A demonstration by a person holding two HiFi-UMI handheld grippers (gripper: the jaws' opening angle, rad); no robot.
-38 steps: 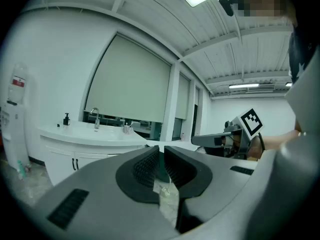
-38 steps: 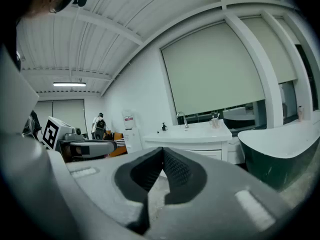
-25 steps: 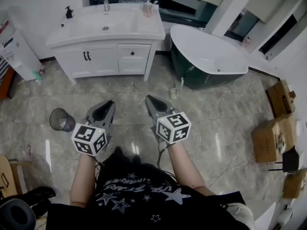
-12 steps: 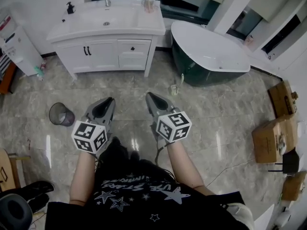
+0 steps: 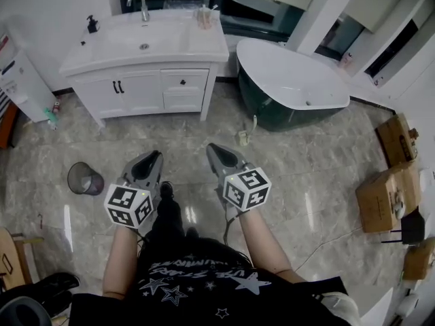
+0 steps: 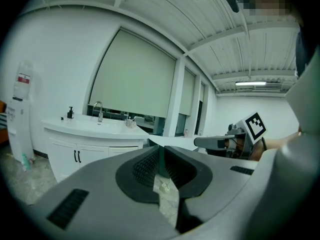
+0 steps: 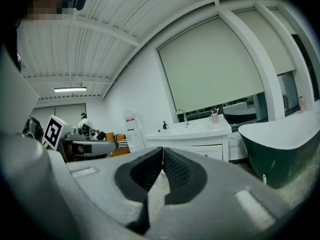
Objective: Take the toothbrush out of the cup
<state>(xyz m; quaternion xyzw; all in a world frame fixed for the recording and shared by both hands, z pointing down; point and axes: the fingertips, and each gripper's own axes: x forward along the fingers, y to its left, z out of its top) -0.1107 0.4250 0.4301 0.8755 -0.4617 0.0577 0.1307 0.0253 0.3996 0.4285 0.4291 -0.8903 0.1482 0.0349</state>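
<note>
A clear cup (image 5: 203,17) with a toothbrush in it stands at the back right of the white vanity top (image 5: 146,39), far ahead of me. It shows small in the left gripper view, cup (image 6: 130,122), and in the right gripper view, cup (image 7: 215,117). My left gripper (image 5: 155,156) and right gripper (image 5: 212,147) hang side by side over the marble floor, well short of the vanity. Both are shut with nothing in them, as the left gripper (image 6: 160,156) and right gripper (image 7: 163,156) show in their own views.
A dark green bathtub (image 5: 292,80) stands right of the vanity. A wire waste bin (image 5: 85,178) sits on the floor at my left and a small object (image 5: 242,138) lies ahead. Cardboard boxes (image 5: 387,195) line the right wall. A faucet (image 5: 139,2) and soap bottle (image 5: 90,24) stand on the vanity.
The head view has swung a little, so the vanity and tub sit further left in it. Both grippers stay shut, side by side, and slightly lower in the picture.
</note>
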